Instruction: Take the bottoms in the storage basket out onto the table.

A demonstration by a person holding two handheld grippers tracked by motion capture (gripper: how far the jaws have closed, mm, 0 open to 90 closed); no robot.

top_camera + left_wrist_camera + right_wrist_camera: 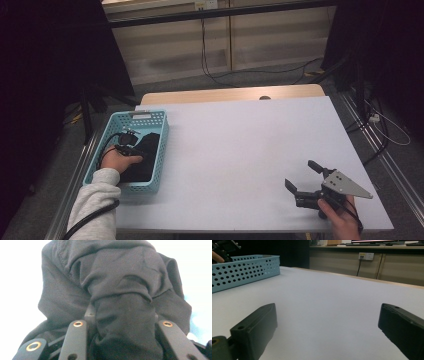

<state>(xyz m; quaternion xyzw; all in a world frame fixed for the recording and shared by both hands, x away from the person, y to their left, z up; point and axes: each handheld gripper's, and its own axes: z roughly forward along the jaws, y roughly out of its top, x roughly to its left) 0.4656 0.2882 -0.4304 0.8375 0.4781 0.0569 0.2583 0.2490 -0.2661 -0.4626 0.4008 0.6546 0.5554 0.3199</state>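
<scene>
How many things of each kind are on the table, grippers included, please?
Light blue perforated basket: 1
Black cloth, in the basket, bunched between the left gripper's jaws: 1
Grippers, left gripper and right gripper: 2
Total: 4

My table [240,150] is white on top, with a strip of bare wood along its far edge. A light blue perforated basket [159,150] sits directly on it at the near left corner. Right of the basket, the white surface stretches out bare.
</scene>
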